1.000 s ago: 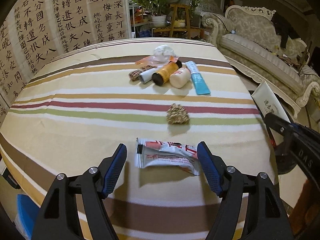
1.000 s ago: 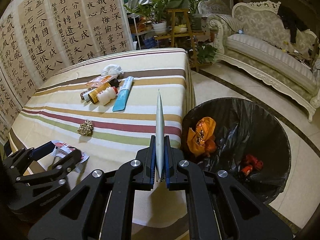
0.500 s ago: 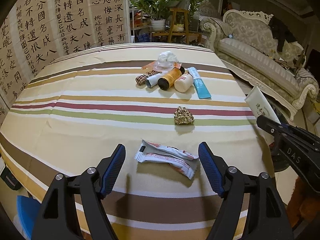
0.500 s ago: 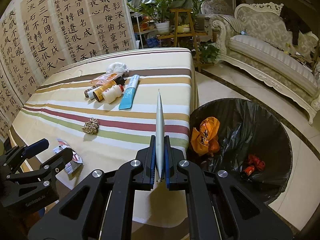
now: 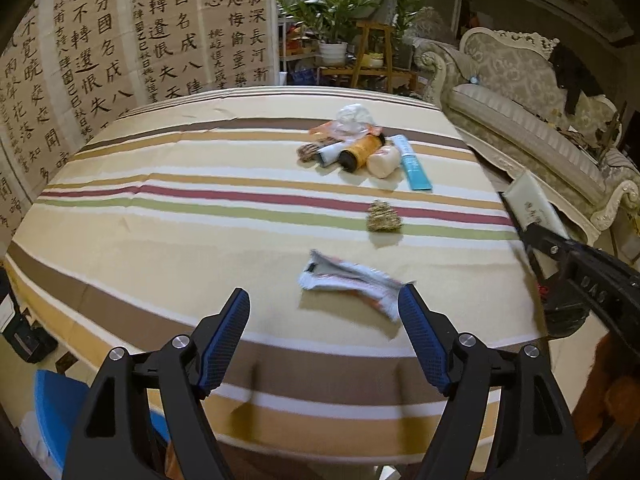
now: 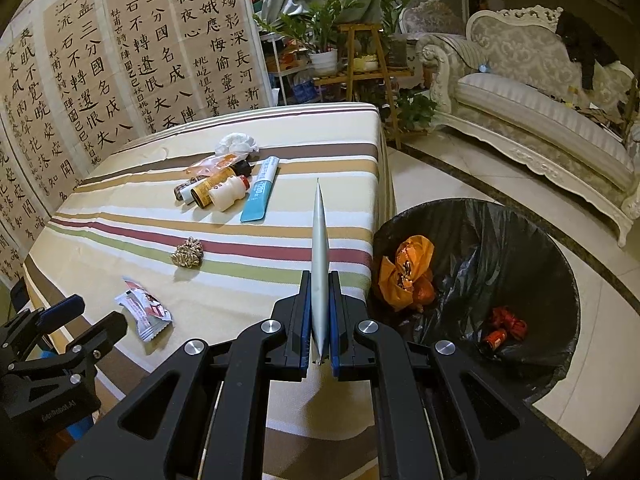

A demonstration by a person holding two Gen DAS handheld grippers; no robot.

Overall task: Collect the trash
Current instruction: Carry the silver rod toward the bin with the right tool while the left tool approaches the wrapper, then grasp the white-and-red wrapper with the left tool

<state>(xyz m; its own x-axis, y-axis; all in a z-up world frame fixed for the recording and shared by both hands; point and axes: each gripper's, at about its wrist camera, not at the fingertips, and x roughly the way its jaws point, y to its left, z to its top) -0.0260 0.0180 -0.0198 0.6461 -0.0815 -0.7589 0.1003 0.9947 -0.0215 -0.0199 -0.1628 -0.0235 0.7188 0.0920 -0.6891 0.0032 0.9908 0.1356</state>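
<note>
On the striped surface [image 5: 168,216], near its front edge, a crumpled snack wrapper [image 5: 352,280] is lying just ahead of the left hand-held gripper [image 5: 324,344], whose jaws are standing apart and empty. The right hand-held gripper [image 6: 320,320] is clamping a flat pale packet [image 6: 320,256], perhaps a tube, beside the black-lined bin [image 6: 520,224]. To do this well, the left should be straddling the wrapper's middle and pressing low before closing.
</note>
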